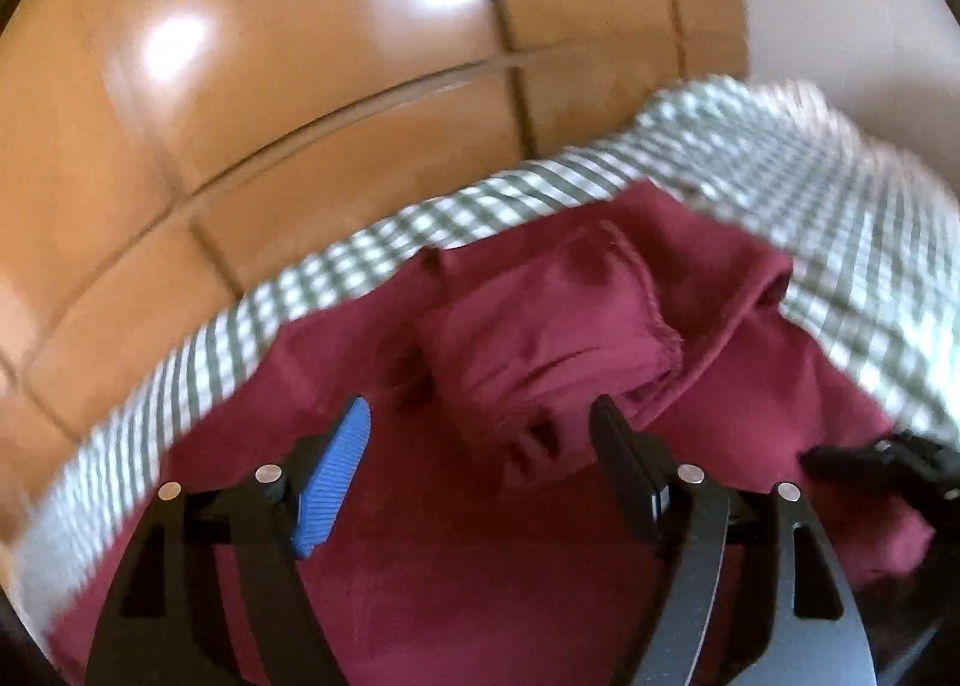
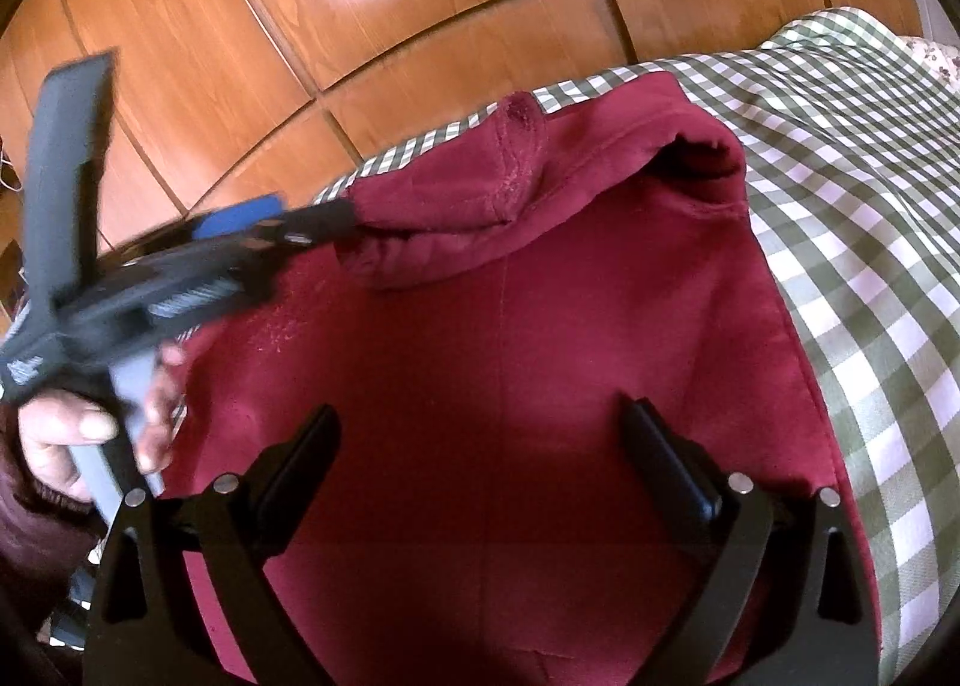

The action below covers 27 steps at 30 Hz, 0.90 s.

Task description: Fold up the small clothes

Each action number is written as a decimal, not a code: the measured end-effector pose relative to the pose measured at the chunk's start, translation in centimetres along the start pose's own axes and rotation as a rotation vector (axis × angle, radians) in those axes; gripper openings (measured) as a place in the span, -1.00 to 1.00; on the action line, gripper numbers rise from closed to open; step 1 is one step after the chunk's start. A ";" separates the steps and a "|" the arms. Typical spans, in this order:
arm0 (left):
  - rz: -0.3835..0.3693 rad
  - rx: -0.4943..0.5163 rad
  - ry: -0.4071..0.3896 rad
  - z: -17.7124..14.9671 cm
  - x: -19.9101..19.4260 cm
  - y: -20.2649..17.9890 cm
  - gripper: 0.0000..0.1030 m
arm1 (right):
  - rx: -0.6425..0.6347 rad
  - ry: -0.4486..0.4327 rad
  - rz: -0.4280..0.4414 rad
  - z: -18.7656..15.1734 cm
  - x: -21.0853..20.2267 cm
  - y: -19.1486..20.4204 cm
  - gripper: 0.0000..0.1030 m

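Garment: soft maroon cotton top [image 2: 510,362] spread on green-and-white checked bed cover [image 2: 870,242], sleeve bunched across upper part.
Left hand-held gripper [image 1: 480,440]: spread wide in own view, empty above crumpled sleeve [image 1: 552,338]; tips near cloth edge in right view.
Right hand-held gripper [image 2: 480,446]: spread, empty, over body.
Advice: pinch sleeve cuff only, pull flat, fold inward.
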<state>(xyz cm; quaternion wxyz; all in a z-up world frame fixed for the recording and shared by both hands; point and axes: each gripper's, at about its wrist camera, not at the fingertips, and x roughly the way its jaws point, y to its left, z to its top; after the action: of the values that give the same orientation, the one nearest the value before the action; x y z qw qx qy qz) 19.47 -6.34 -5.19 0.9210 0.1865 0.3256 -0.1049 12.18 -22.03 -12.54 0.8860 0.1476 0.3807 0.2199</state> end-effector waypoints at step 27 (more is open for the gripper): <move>-0.323 -1.293 0.030 -14.4 0.3 21.1 0.60 | -0.035 0.011 -0.043 -0.2 0.5 0.9 0.92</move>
<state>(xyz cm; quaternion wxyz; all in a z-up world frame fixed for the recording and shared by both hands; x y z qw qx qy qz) 18.22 18.73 -9.93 0.8154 -0.4531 0.3595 -0.0228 12.08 -20.97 -12.52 0.8908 0.1227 0.3848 0.2082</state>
